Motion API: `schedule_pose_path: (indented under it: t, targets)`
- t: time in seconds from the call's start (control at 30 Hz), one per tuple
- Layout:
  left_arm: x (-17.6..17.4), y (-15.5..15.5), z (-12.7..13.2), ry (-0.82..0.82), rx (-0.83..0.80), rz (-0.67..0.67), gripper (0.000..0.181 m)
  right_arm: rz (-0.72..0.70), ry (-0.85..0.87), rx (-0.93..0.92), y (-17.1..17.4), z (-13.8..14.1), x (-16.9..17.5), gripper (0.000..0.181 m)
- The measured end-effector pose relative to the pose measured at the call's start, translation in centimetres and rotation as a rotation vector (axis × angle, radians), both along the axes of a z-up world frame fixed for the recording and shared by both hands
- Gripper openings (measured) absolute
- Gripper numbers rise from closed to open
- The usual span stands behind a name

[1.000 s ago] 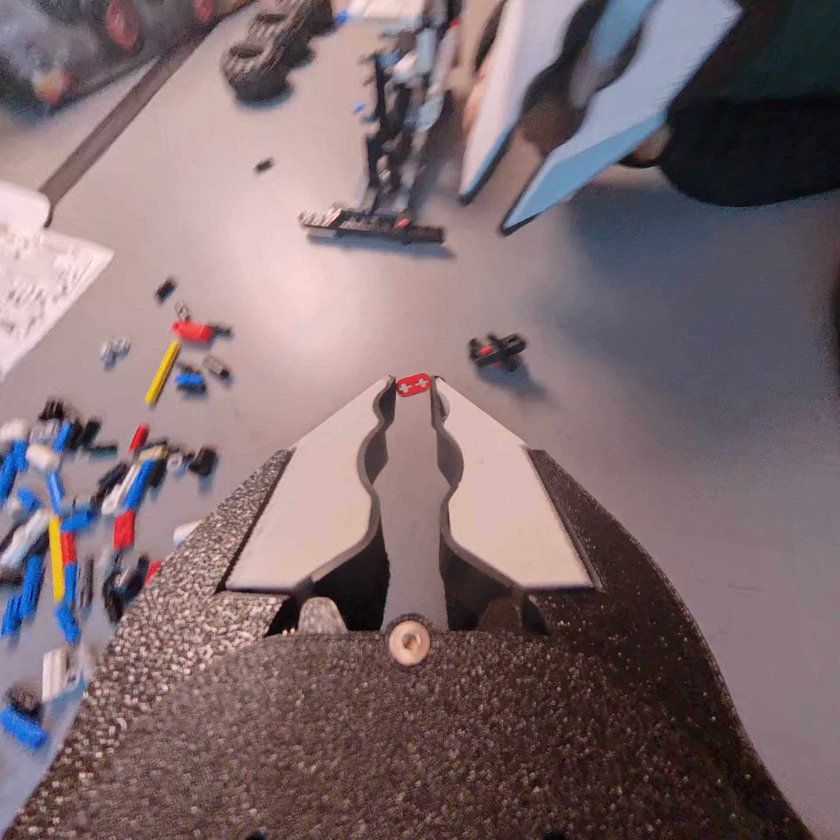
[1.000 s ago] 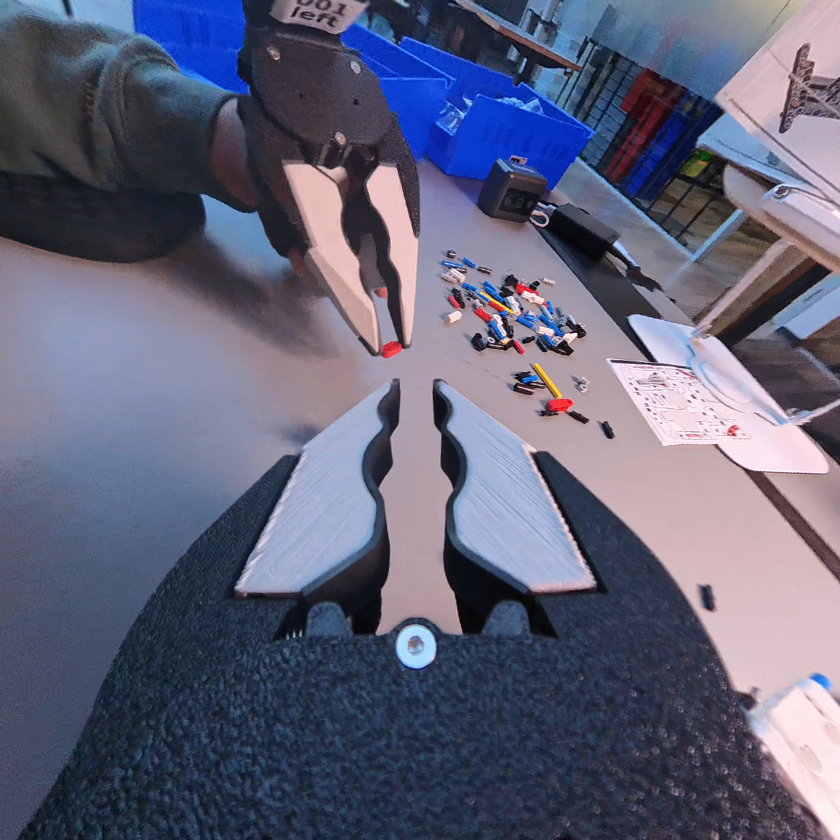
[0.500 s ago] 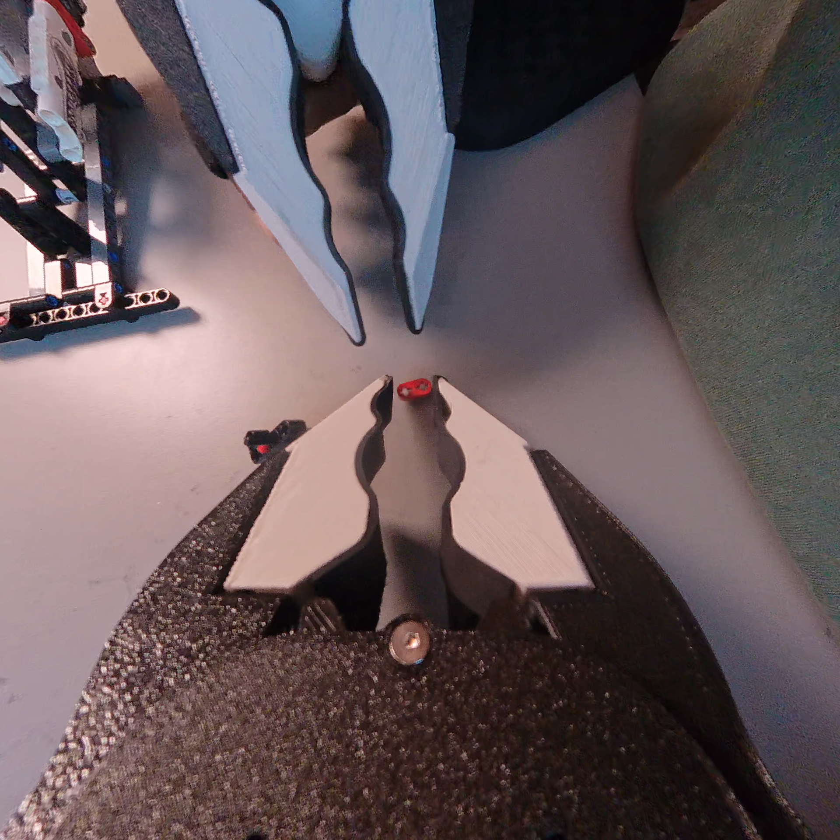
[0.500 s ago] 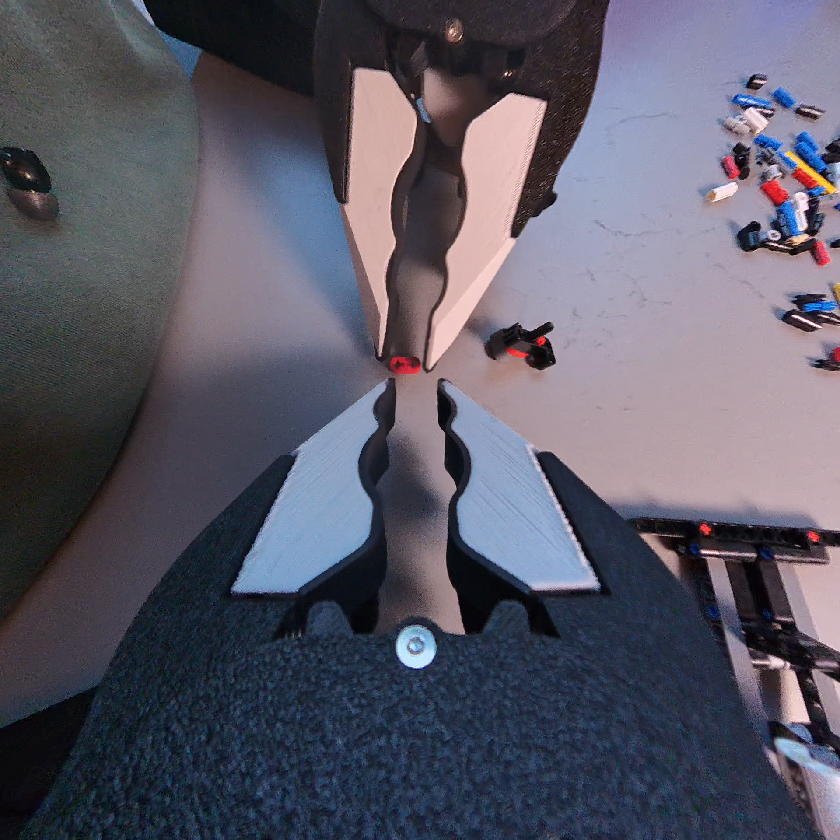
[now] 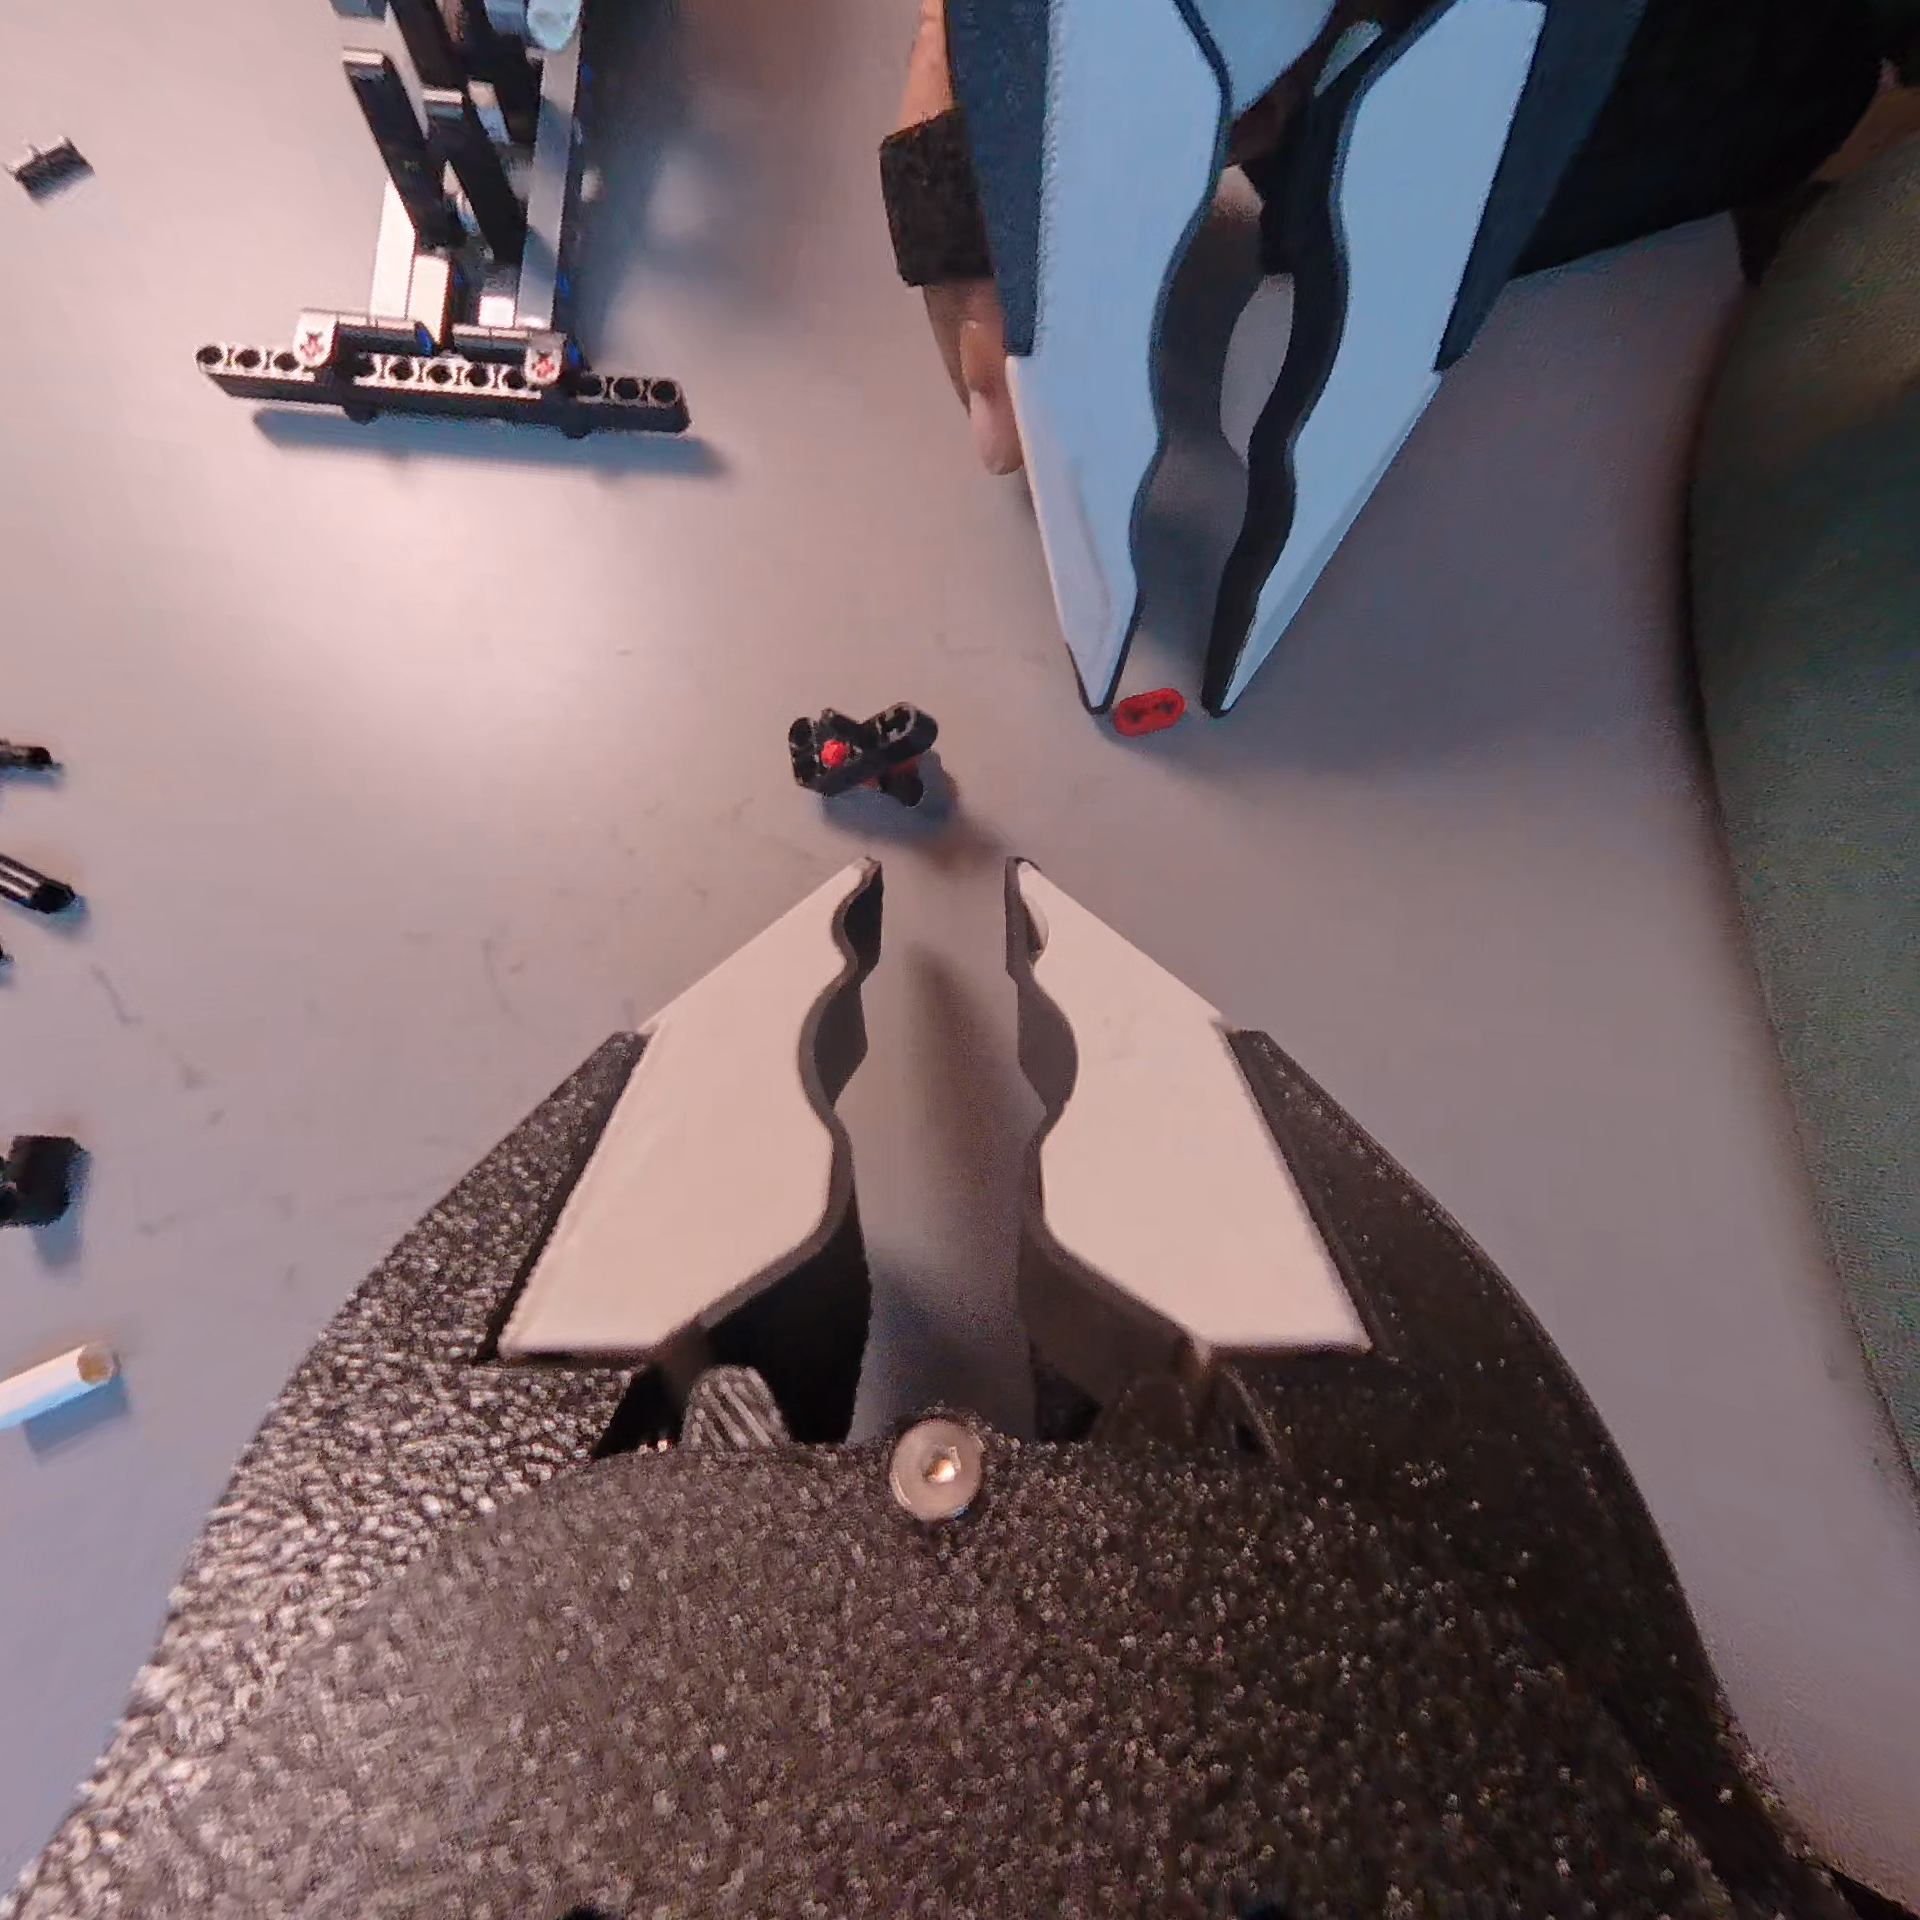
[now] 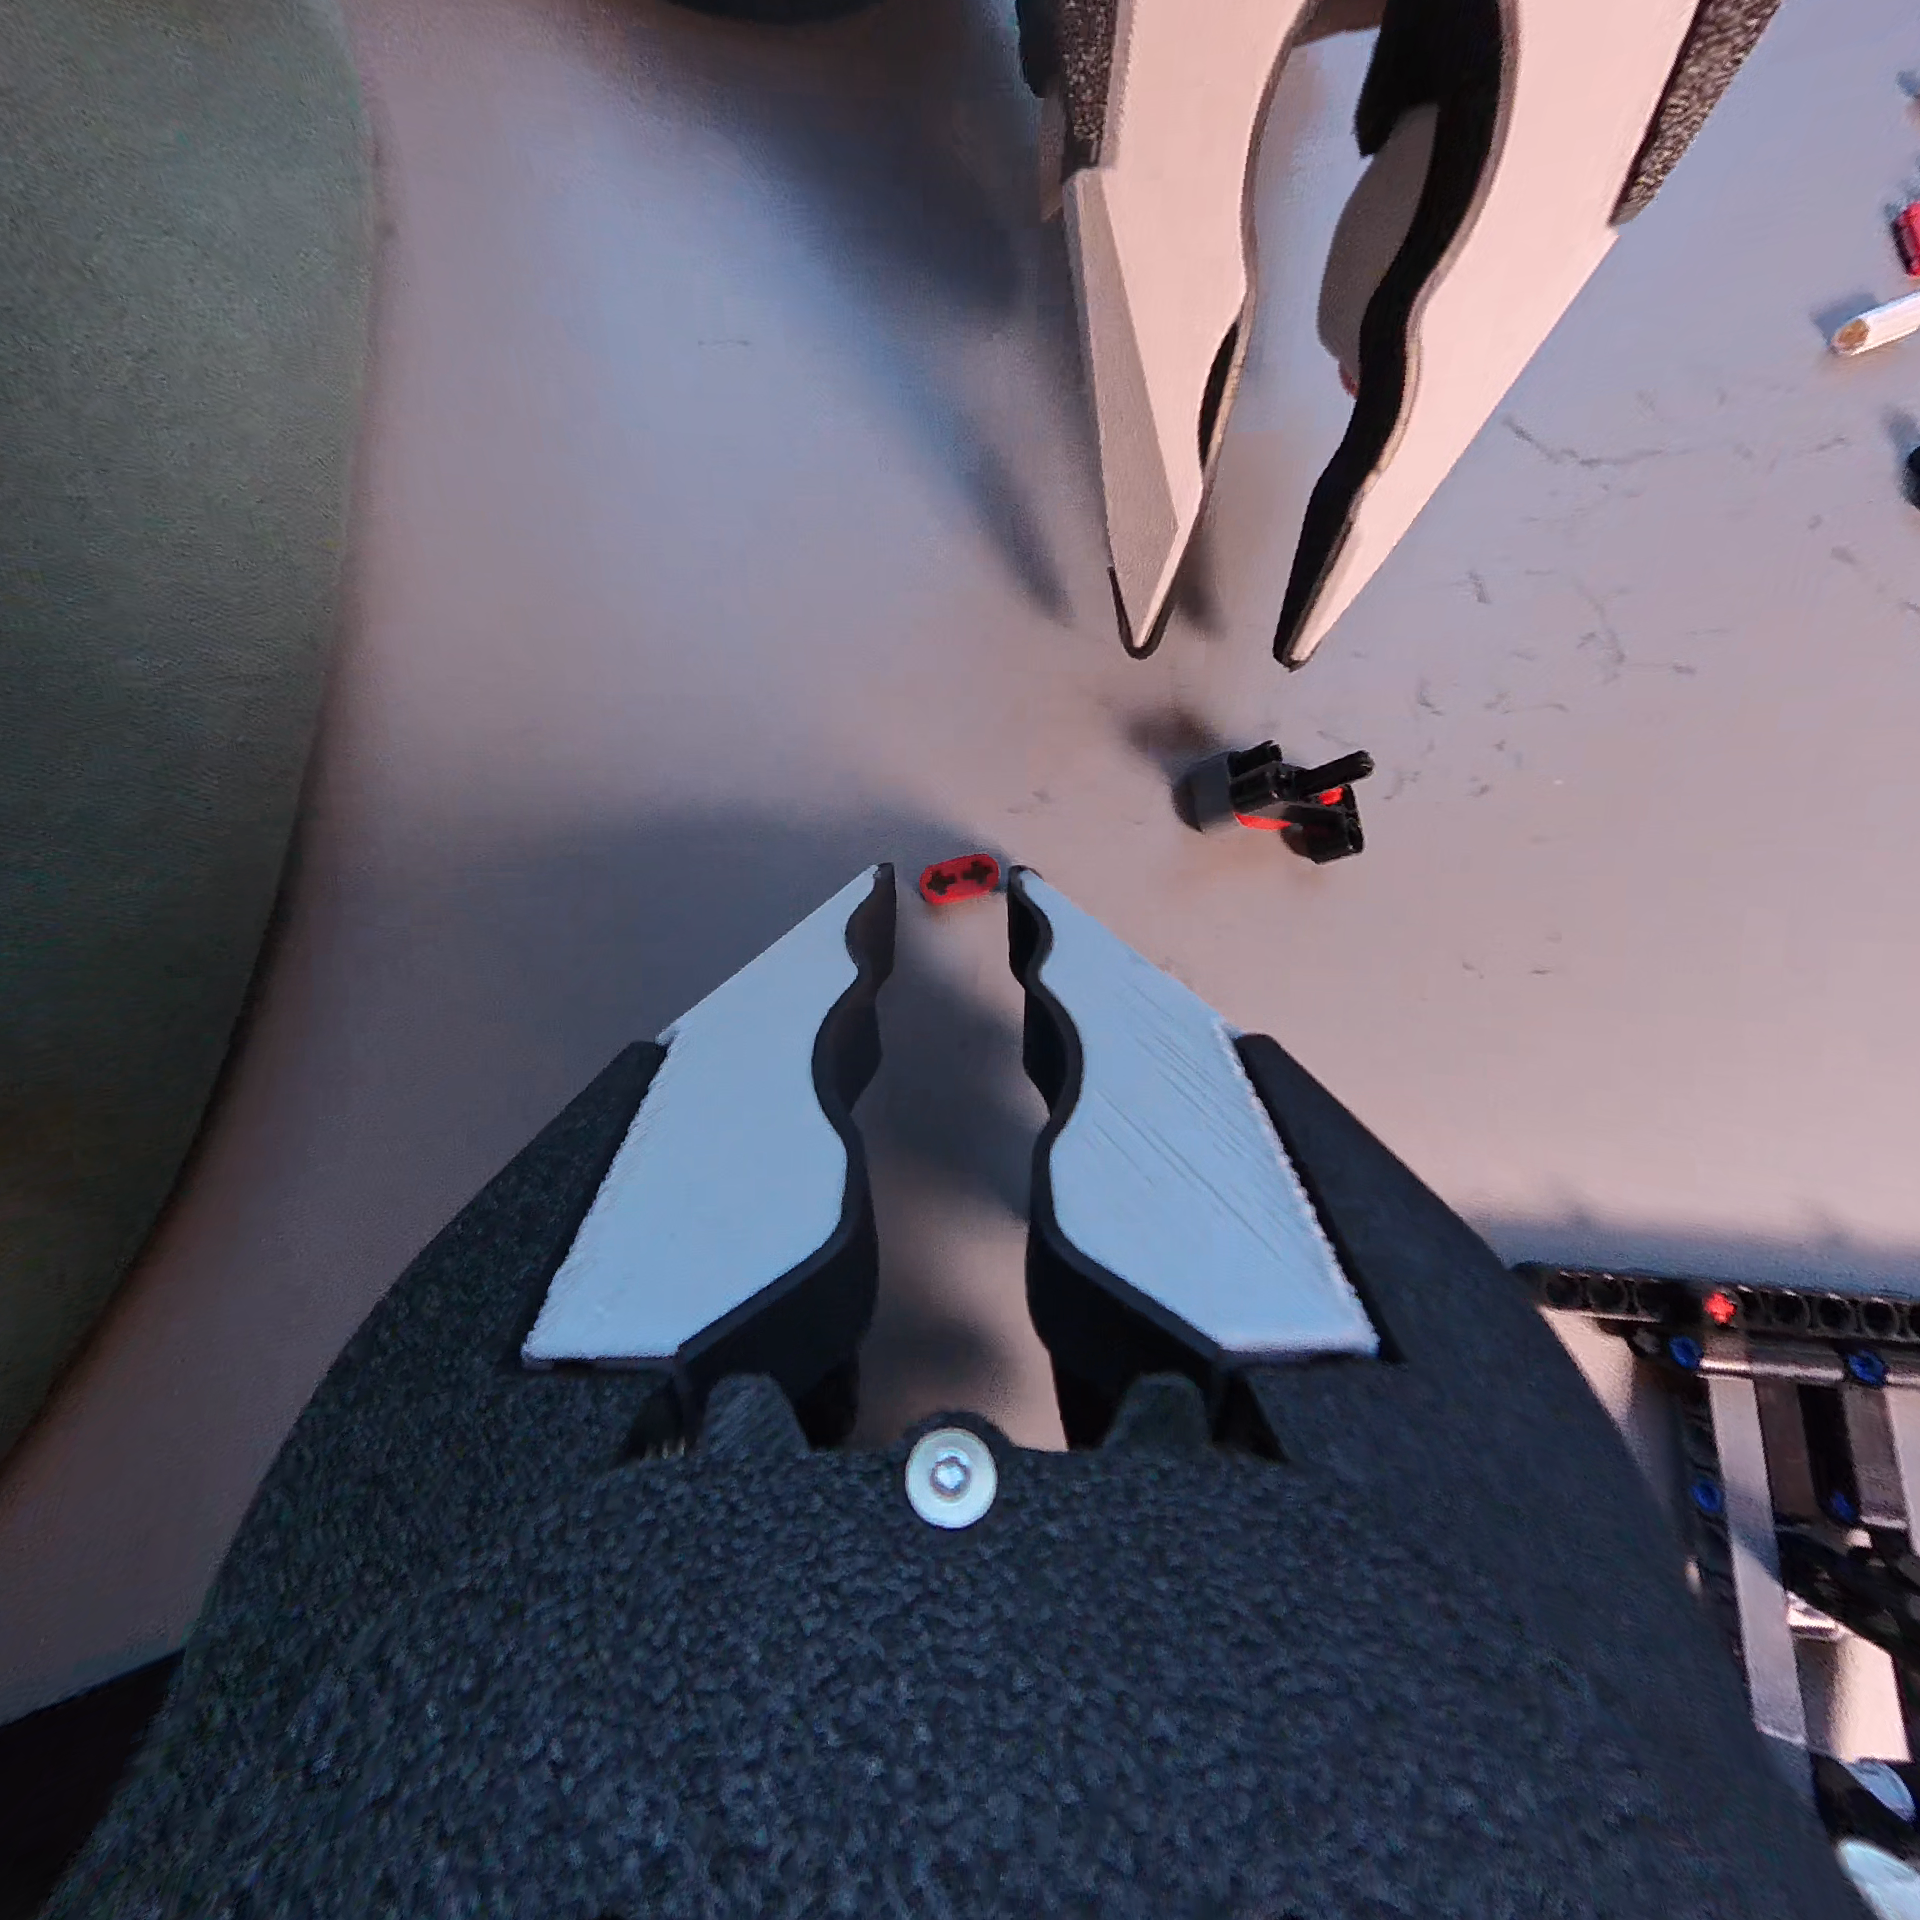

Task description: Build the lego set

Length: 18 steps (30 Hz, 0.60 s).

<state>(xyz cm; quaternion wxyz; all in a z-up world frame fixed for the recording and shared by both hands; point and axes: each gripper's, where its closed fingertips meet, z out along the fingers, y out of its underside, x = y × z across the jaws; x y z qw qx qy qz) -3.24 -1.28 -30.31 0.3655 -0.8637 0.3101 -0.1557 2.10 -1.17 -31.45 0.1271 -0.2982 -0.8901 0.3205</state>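
A small red two-hole piece (image 6: 961, 880) sits between the tips of my right gripper (image 6: 951, 873), which is shut on it just above the grey table. In the left wrist view the same piece (image 5: 1148, 713) shows at the right gripper's tips (image 5: 1153, 710). My left gripper (image 5: 942, 862) is open and empty, and faces the right one from a short way off (image 6: 1214, 652). A small black and red sub-assembly (image 5: 862, 753) lies on the table between them, also seen in the right wrist view (image 6: 1283, 798).
The long black beam frame of the model (image 5: 447, 364) lies on the table, at the lower right in the right wrist view (image 6: 1766, 1351). A green sleeve (image 5: 1818, 727) borders the table edge. Loose pieces and a white pin (image 5: 52, 1387) lie at the left. The grippers' ends are close to 6 cm from one another.
The left gripper held the red piece, brought it tip to tip with the right gripper, then let go and drew back. The right gripper now has the piece.
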Motion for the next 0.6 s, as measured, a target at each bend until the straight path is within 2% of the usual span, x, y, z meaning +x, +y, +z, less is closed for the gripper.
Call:
schedule_pose_path:
  t: [0.27,0.6]
  targets:
    - [0.6,1.1,-1.0,-0.087,-0.093,0.109,0.026,0.113,-0.076,-0.021,-0.2,-0.1,0.1,0.020]
    - [0.5,2.2,-1.1,-0.087,-0.077,0.155,0.017,0.126,-0.064,0.013,-0.1,-0.2,-0.3,0.015]
